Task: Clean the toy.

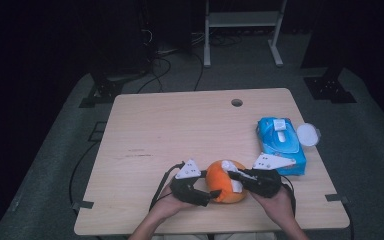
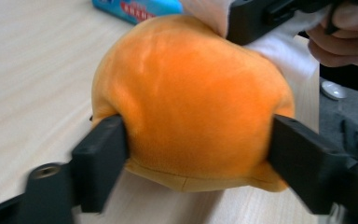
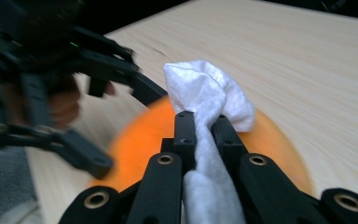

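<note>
Hands at the table's near edge hold both tools: left gripper [image 2: 196,154] jaws clamp the round orange plush toy [image 2: 191,102], right gripper [image 3: 204,128] pinches a white wipe [image 3: 205,93] atop it. Farther right lies a blue wipes pack [image 1: 280,142].
</note>
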Action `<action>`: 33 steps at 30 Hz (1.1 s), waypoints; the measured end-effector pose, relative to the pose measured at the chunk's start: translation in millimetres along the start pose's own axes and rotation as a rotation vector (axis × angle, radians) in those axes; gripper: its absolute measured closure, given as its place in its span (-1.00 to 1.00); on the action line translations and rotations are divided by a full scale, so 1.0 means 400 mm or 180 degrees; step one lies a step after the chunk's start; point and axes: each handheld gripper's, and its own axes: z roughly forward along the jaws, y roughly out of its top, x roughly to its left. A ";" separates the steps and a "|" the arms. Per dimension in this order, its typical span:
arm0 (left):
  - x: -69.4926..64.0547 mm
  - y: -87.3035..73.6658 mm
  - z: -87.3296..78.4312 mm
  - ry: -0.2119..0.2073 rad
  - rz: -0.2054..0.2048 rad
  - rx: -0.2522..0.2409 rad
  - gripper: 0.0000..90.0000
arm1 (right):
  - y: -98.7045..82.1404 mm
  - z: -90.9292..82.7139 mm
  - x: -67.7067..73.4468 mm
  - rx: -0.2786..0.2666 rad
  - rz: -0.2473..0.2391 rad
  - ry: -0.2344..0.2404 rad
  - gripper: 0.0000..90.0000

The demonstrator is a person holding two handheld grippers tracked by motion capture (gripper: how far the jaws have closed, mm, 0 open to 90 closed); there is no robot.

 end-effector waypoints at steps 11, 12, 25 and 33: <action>0.002 0.010 0.003 0.0132 -0.0108 -0.0132 -0.80 | 0.010 -0.010 -0.004 0.0008 -0.0062 -0.0072 0.82; 0.004 0.006 0.007 0.0139 -0.0153 -0.0113 -0.80 | 0.010 -0.010 -0.004 0.0008 -0.0062 -0.0072 0.82; -0.002 -0.002 0.025 -0.0209 -0.0350 -0.0036 -0.56 | 0.015 0.003 0.024 0.0037 -0.0030 0.0138 0.82; -0.009 0.013 0.012 -0.0039 -0.0262 -0.0137 -0.72 | 0.013 -0.008 -0.001 -0.0033 0.0158 0.0075 0.82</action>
